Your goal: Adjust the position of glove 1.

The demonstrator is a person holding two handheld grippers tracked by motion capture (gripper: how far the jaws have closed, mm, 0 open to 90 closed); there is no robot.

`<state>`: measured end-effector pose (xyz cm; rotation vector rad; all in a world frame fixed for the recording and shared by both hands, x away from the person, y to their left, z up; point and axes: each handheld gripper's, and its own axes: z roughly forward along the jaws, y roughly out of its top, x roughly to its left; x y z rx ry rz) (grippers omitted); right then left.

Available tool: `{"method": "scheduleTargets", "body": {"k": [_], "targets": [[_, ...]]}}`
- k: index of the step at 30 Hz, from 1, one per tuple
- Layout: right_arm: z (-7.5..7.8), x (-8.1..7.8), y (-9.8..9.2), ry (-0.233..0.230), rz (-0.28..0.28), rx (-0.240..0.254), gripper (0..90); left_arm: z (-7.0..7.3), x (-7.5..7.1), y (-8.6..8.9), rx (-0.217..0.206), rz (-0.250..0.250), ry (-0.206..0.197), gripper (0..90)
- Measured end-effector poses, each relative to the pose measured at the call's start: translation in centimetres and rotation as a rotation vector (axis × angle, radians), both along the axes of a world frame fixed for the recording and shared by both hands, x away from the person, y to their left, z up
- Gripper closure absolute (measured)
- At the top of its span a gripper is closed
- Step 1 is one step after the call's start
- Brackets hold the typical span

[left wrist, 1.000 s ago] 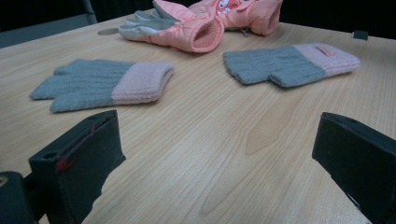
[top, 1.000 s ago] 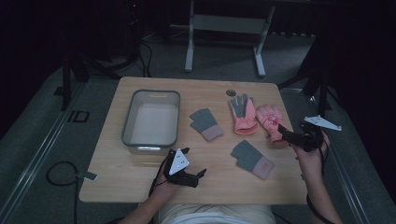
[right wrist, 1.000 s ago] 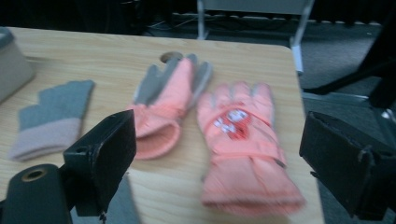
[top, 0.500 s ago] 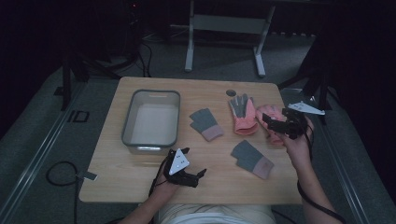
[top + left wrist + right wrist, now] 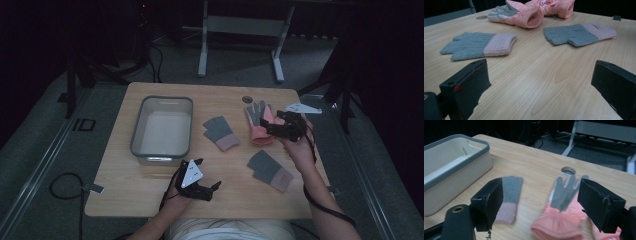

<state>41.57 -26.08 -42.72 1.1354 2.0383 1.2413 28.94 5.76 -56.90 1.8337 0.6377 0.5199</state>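
Two pink gloves with grey fingers lie at the right of the table; the nearer pink glove (image 5: 259, 125) (image 5: 560, 220) sits just under my right gripper (image 5: 268, 128) (image 5: 540, 202), which hovers open over its cuff with nothing between the jaws. The other pink glove (image 5: 556, 6) lies behind it, mostly hidden by the gripper in the high view. One grey-and-pink knit glove (image 5: 221, 132) (image 5: 509, 195) (image 5: 477, 45) lies mid-table, a second knit glove (image 5: 270, 170) (image 5: 579, 33) nearer the front. My left gripper (image 5: 209, 174) (image 5: 540, 82) rests open on bare wood at the front.
A white bin with a grey rim (image 5: 137, 125) (image 5: 454, 145) stands empty at the left of the wooden table (image 5: 150, 190). A round cable hole (image 5: 246, 99) (image 5: 568, 171) sits near the far edge. Dark floor, cables and a desk frame surround the table.
My right gripper has swung from the table's right edge leftward and forward until it is over the pink gloves. The left gripper and all gloves have stayed put.
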Motion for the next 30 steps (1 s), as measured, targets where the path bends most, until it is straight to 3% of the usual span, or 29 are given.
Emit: {"method": "scheduleTargets", "body": {"k": [5,16,19,30], "targets": [[-1.1,1.1,1.7,0.043,0.072,0.001,25.6,0.0,0.0,0.0,-0.004,0.0,0.005,0.9],[-3.8,3.1,5.1,0.093,0.155,-0.073,41.3,0.0,0.0,0.0,-0.001,-0.002,0.003,0.9],[-4.3,3.7,5.9,0.159,0.192,-0.058,52.0,0.0,0.0,0.0,-0.001,-0.003,0.001,0.9],[-7.0,5.8,9.7,0.219,0.308,-0.119,59.3,0.0,0.0,0.0,0.001,-0.003,-0.003,0.9]]}}
